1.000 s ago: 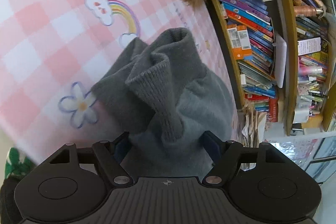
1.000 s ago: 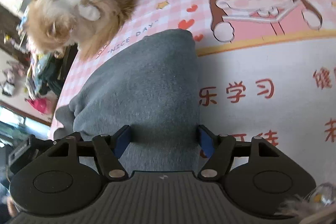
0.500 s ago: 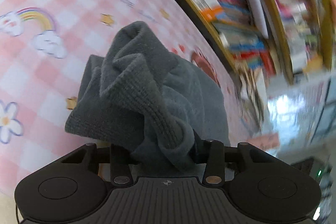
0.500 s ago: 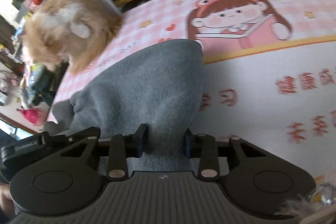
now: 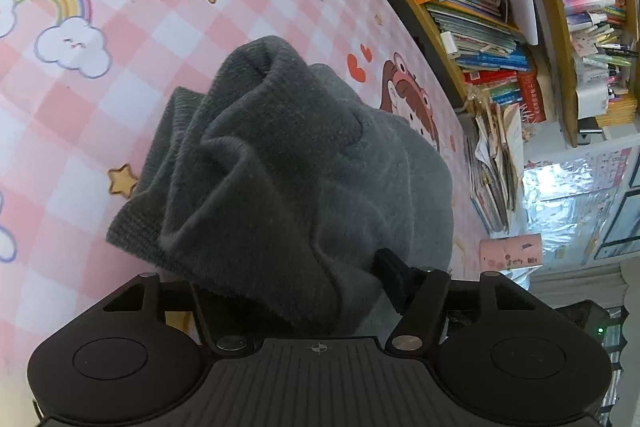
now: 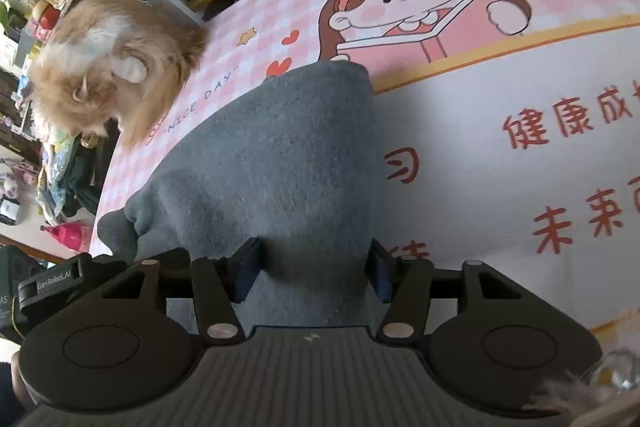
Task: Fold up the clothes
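- Left gripper (image 5: 296, 291): fingers mostly buried under bunched cloth; only the right finger (image 5: 394, 279) shows. Cannot tell whether the jaws are parted or pinching.
- Grey knit sweater (image 5: 288, 163): heaped directly ahead of the left gripper, ribbed cuff draped over its near edge, folds rising away from it.
- Right gripper (image 6: 312, 271): jaws set wide, blue pads (image 6: 248, 267) flanking a flat panel of the sweater (image 6: 280, 155) without squeezing it.
- The panel runs forward from the right gripper, tapering to a corner far ahead.
- Pink checked cartoon mat (image 6: 480, 131) lies under everything.
- Fluffy tan cat (image 6: 116, 67) sits ahead-left of the right gripper, at the mat's edge.
- Bookshelves (image 5: 472, 7) stand ahead-right of the left gripper.
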Available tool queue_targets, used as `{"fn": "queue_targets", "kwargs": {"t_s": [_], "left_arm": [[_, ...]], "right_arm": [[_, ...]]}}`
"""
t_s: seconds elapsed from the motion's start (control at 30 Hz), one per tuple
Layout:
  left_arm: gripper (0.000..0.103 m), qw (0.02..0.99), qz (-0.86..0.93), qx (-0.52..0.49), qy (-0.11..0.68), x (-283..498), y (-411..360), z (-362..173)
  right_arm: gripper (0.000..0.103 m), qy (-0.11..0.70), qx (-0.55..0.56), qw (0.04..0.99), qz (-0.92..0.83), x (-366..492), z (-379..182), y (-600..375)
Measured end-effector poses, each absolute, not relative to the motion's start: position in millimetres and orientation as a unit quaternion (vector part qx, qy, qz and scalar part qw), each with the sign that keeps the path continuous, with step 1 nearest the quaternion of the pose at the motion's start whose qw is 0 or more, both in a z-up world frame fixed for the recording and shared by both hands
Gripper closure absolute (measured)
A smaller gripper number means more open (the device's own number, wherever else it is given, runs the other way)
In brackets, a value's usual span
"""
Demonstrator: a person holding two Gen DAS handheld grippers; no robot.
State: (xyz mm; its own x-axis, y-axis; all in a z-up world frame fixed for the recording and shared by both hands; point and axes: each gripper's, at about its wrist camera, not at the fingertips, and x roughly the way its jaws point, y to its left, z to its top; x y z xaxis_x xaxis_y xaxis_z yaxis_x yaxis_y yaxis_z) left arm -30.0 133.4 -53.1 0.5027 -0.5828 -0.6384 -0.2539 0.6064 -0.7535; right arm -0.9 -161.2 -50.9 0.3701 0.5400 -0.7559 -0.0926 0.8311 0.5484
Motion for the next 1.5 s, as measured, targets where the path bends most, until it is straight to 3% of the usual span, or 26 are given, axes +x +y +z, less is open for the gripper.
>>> {"fn": "queue_targets", "kwargs": {"t_s": [0.33,0.6,1.5], "left_arm": [[0.055,0.777,-0.109,-0.41,0.466,-41,125,-45],[0.055,0.786,-0.135,-0.408,0.444,-43,130,-34],[0.055,0.785,-0.174,-0.419,0.422,-70,176,-31]], "right_arm": [[0.07,0.499,0.183,0.82,0.212,-13,-41,-155],[0.07,0.458,0.131,0.852,0.217,-30,-15,-140],[0.07,0.443,0.112,0.869,0.19,-65,5,-87]]}}
